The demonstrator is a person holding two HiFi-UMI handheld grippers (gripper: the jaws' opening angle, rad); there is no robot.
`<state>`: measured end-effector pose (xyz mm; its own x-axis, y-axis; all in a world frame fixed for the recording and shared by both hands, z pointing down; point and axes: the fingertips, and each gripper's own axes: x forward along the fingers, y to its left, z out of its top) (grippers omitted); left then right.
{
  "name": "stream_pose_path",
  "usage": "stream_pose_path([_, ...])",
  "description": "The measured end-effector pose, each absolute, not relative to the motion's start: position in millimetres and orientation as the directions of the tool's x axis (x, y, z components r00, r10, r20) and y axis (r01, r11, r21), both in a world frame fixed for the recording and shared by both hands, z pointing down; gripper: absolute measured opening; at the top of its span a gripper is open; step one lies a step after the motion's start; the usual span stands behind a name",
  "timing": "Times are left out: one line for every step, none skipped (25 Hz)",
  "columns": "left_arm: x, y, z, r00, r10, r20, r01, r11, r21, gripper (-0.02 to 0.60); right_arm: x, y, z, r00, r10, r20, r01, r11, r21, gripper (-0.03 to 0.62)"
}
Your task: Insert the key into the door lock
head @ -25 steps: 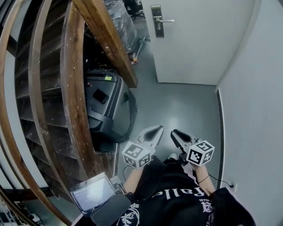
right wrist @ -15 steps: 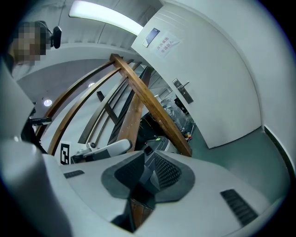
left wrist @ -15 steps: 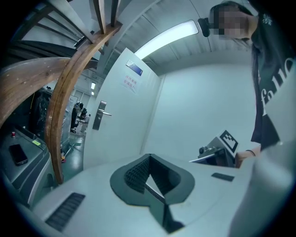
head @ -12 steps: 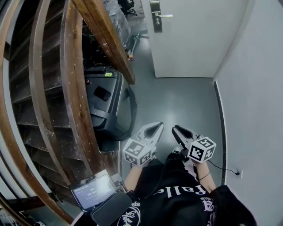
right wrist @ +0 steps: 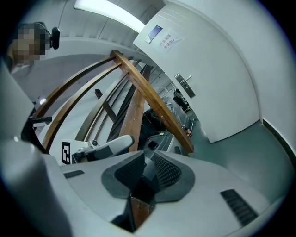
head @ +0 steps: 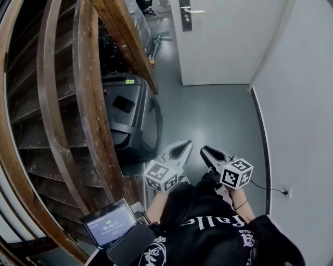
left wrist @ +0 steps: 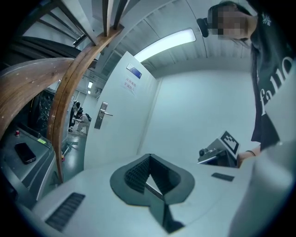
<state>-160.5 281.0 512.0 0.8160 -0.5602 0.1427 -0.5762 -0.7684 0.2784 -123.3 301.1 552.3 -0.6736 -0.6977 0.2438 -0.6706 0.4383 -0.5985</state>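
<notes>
The white door (head: pixel 229 36) stands ahead at the end of the corridor. Its metal lock plate with lever handle (head: pixel 186 13) is at the top of the head view and also shows small in the left gripper view as the handle (left wrist: pixel 102 115) and in the right gripper view as the handle (right wrist: pixel 184 85). My left gripper (head: pixel 185 145) is shut, tips touching, with nothing in it. My right gripper (head: pixel 204 151) is held beside it at waist height with its jaws drawn together. No key shows in any view. Both grippers are far short of the door.
A curved wooden staircase (head: pixel 88 104) fills the left side. A grey machine (head: pixel 130 111) with a phone on top sits under it. A white wall (head: pixel 302 104) bounds the right. A cable runs to a wall socket (head: pixel 285 191). A small screen (head: pixel 108 222) hangs at my waist.
The view has moved forward along the corridor and the door sits slightly nearer. Both grippers keep the same pose in front of my body.
</notes>
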Motion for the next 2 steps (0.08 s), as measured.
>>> stream_pose_path([-164.5, 282.6, 513.3, 0.817, -0.56, 0.139, -0.574, -0.768, 0.283, 0.005, -127.4, 303.6, 553.9, -0.673, -0.698, 0.245, -0.672, 0.438, -0.597, 0.075])
stream_pose_path([-168.3, 284.4, 514.6, 0.818, -0.559, 0.135, -0.572, -0.768, 0.287, 0.005, -131.3, 306.0, 555.5, -0.672, -0.698, 0.246, -0.673, 0.437, -0.596, 0.075])
